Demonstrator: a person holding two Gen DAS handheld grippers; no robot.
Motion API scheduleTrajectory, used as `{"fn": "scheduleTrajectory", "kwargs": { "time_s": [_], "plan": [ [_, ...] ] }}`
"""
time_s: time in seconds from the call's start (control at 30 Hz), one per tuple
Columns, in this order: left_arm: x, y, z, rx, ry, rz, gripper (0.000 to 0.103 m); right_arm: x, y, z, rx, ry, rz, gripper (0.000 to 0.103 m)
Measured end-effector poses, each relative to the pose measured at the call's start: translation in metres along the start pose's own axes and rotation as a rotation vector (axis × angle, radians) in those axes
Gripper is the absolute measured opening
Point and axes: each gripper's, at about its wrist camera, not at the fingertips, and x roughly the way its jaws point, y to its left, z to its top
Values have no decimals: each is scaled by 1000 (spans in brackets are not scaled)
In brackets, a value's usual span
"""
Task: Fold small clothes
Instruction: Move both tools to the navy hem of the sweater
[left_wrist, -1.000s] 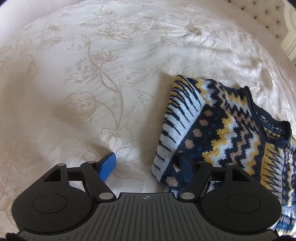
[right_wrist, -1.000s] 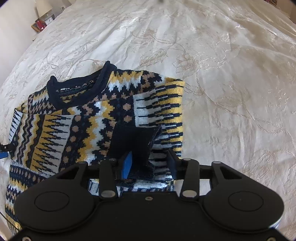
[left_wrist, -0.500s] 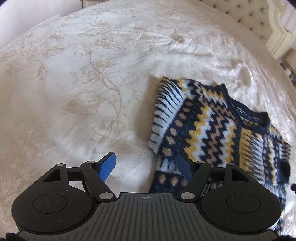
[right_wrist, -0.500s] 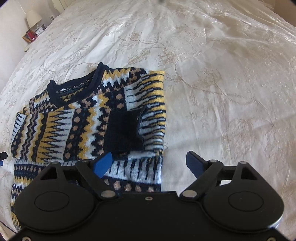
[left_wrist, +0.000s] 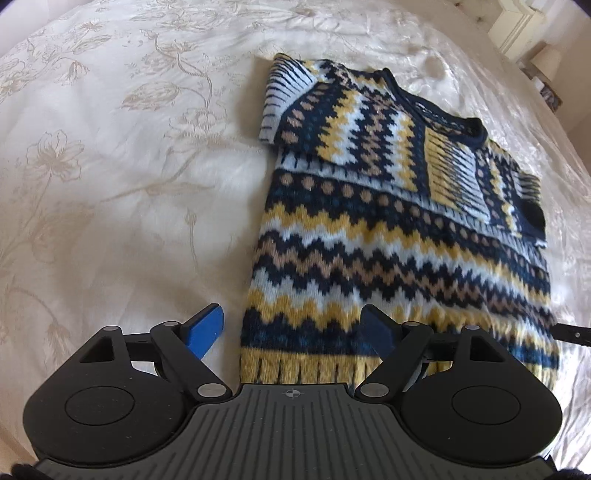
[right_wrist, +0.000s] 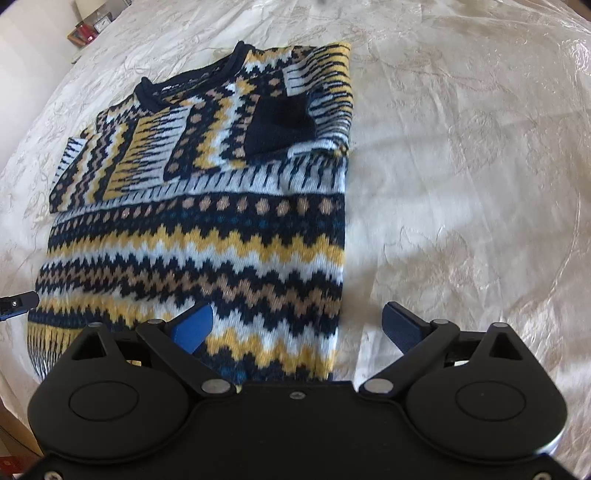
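A small knitted sweater (left_wrist: 388, 236) in navy, yellow, white and tan zigzags lies flat on the bed, both sleeves folded in across the chest, neck at the far end. It also shows in the right wrist view (right_wrist: 207, 229). My left gripper (left_wrist: 295, 328) is open and empty, straddling the sweater's left bottom corner at the yellow hem. My right gripper (right_wrist: 299, 325) is open and empty, straddling the right bottom edge. The right sleeve's navy cuff (right_wrist: 280, 122) lies on the chest. The other gripper's tip (right_wrist: 18, 302) shows at the left edge.
The sweater lies on a cream bedspread (left_wrist: 110, 166) with a floral pattern. A bedside table with a lamp (right_wrist: 88, 22) stands far left in the right wrist view. A tufted headboard corner and lamp (left_wrist: 546, 62) are far right in the left wrist view.
My right gripper has let go of the navy sleeve cuff and opened. Both grippers have pulled back from the chest to the sweater's bottom hem.
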Motion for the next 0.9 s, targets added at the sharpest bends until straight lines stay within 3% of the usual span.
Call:
{"fn": "scheduleTrajectory", "kwargs": {
  "time_s": [0.33, 0.6, 0.9],
  "plan": [
    [7, 1, -41, 159, 84, -26, 84, 3, 8, -47, 59, 41, -7, 102],
    [25, -1, -42, 227, 120, -73, 102, 24, 23, -65, 63, 50, -66, 103],
    [31, -9, -52, 238, 43, -18, 103, 38, 17, -63, 61, 16, -74, 103]
  ]
}}
